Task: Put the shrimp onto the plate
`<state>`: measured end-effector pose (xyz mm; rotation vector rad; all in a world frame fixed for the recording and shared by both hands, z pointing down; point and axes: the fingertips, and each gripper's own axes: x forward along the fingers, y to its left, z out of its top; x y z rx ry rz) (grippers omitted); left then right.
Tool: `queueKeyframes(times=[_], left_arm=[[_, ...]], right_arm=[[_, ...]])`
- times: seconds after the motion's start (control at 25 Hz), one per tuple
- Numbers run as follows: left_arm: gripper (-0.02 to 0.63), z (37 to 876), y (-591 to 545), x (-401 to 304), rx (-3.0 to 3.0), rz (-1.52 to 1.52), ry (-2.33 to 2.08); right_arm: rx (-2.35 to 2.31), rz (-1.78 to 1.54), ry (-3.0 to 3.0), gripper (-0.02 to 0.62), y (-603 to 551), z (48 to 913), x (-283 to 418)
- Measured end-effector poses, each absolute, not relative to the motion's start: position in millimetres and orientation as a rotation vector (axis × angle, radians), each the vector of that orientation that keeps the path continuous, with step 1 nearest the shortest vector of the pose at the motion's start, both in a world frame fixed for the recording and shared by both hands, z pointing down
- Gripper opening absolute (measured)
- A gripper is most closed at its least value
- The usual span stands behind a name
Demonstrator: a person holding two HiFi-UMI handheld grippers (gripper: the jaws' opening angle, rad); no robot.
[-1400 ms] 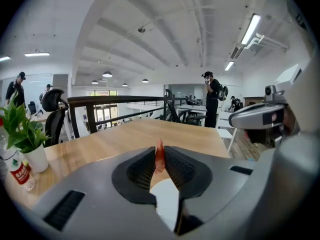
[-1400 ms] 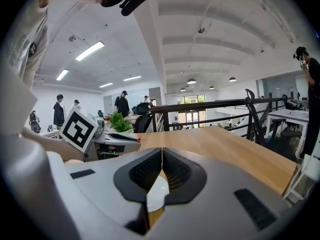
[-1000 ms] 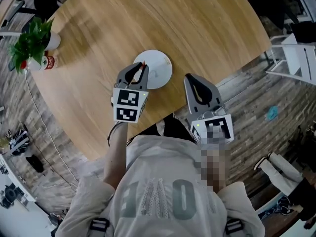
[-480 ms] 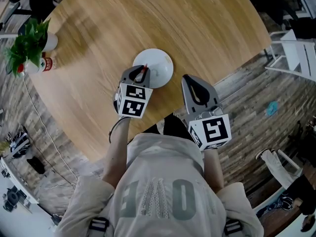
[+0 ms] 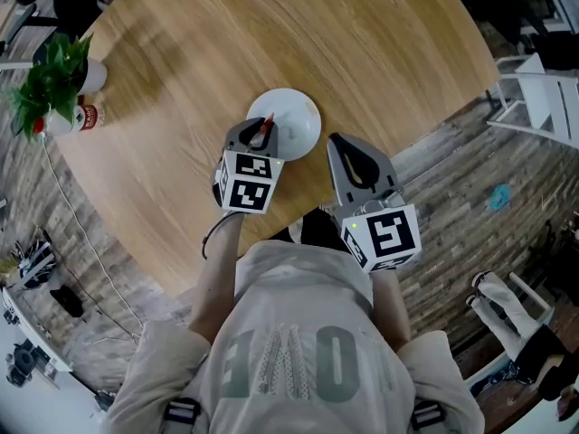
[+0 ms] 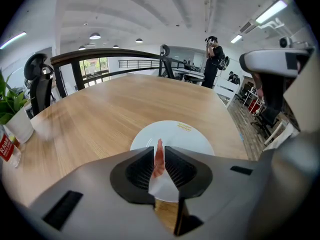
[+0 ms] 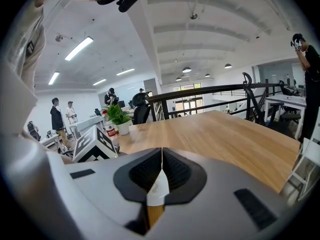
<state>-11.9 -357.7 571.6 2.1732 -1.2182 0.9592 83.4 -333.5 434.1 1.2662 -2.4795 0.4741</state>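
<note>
A small pink-red shrimp (image 6: 159, 159) is pinched upright between the jaws of my left gripper (image 6: 159, 165), which is shut on it. In the head view the left gripper (image 5: 262, 136) holds the shrimp (image 5: 264, 129) over the near left rim of the round white plate (image 5: 295, 116). The plate (image 6: 184, 137) lies bare just beyond the jaws in the left gripper view. My right gripper (image 5: 355, 156) hovers to the right of the plate near the table edge. Its jaws (image 7: 161, 164) are shut with nothing between them.
The round wooden table (image 5: 271, 52) spreads out behind the plate. A potted green plant (image 5: 50, 75) and a small red-labelled bottle (image 5: 72, 116) stand at its far left edge. White chairs (image 5: 543, 98) stand on the floor at right. People stand in the distant room (image 7: 57, 116).
My left gripper has carried the shrimp a little up and to the right, closer onto the plate's rim. The right gripper has shifted slightly towards the plate.
</note>
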Motion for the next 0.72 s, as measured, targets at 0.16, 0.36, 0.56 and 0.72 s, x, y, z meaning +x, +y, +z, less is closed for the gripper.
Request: queueKeyframes(times=[0.16,0.36,0.56,0.72], left_arm=[[0.089,570.3,-358.8,-15.2,2.17,0.922,-1.221],[0.095,558.2,-360.2,-13.1,2.178,0.863,-1.243],[0.094,528.7,-365.7,-3.6,2.249,0.811,-1.295],[0.092,497.1,-370.8,4.3,2.289,0.683,-1.343]], right_arm=[[1.234,0.48,-2.51,0.02,-331.7,433.1,77.3],[1.228,0.474,-2.512,0.02,-331.6,432.4,75.1],[1.234,0.463,-2.541,0.02,-334.9,421.2,72.2],[1.251,0.411,-2.579,0.02,-341.6,407.4,70.7]])
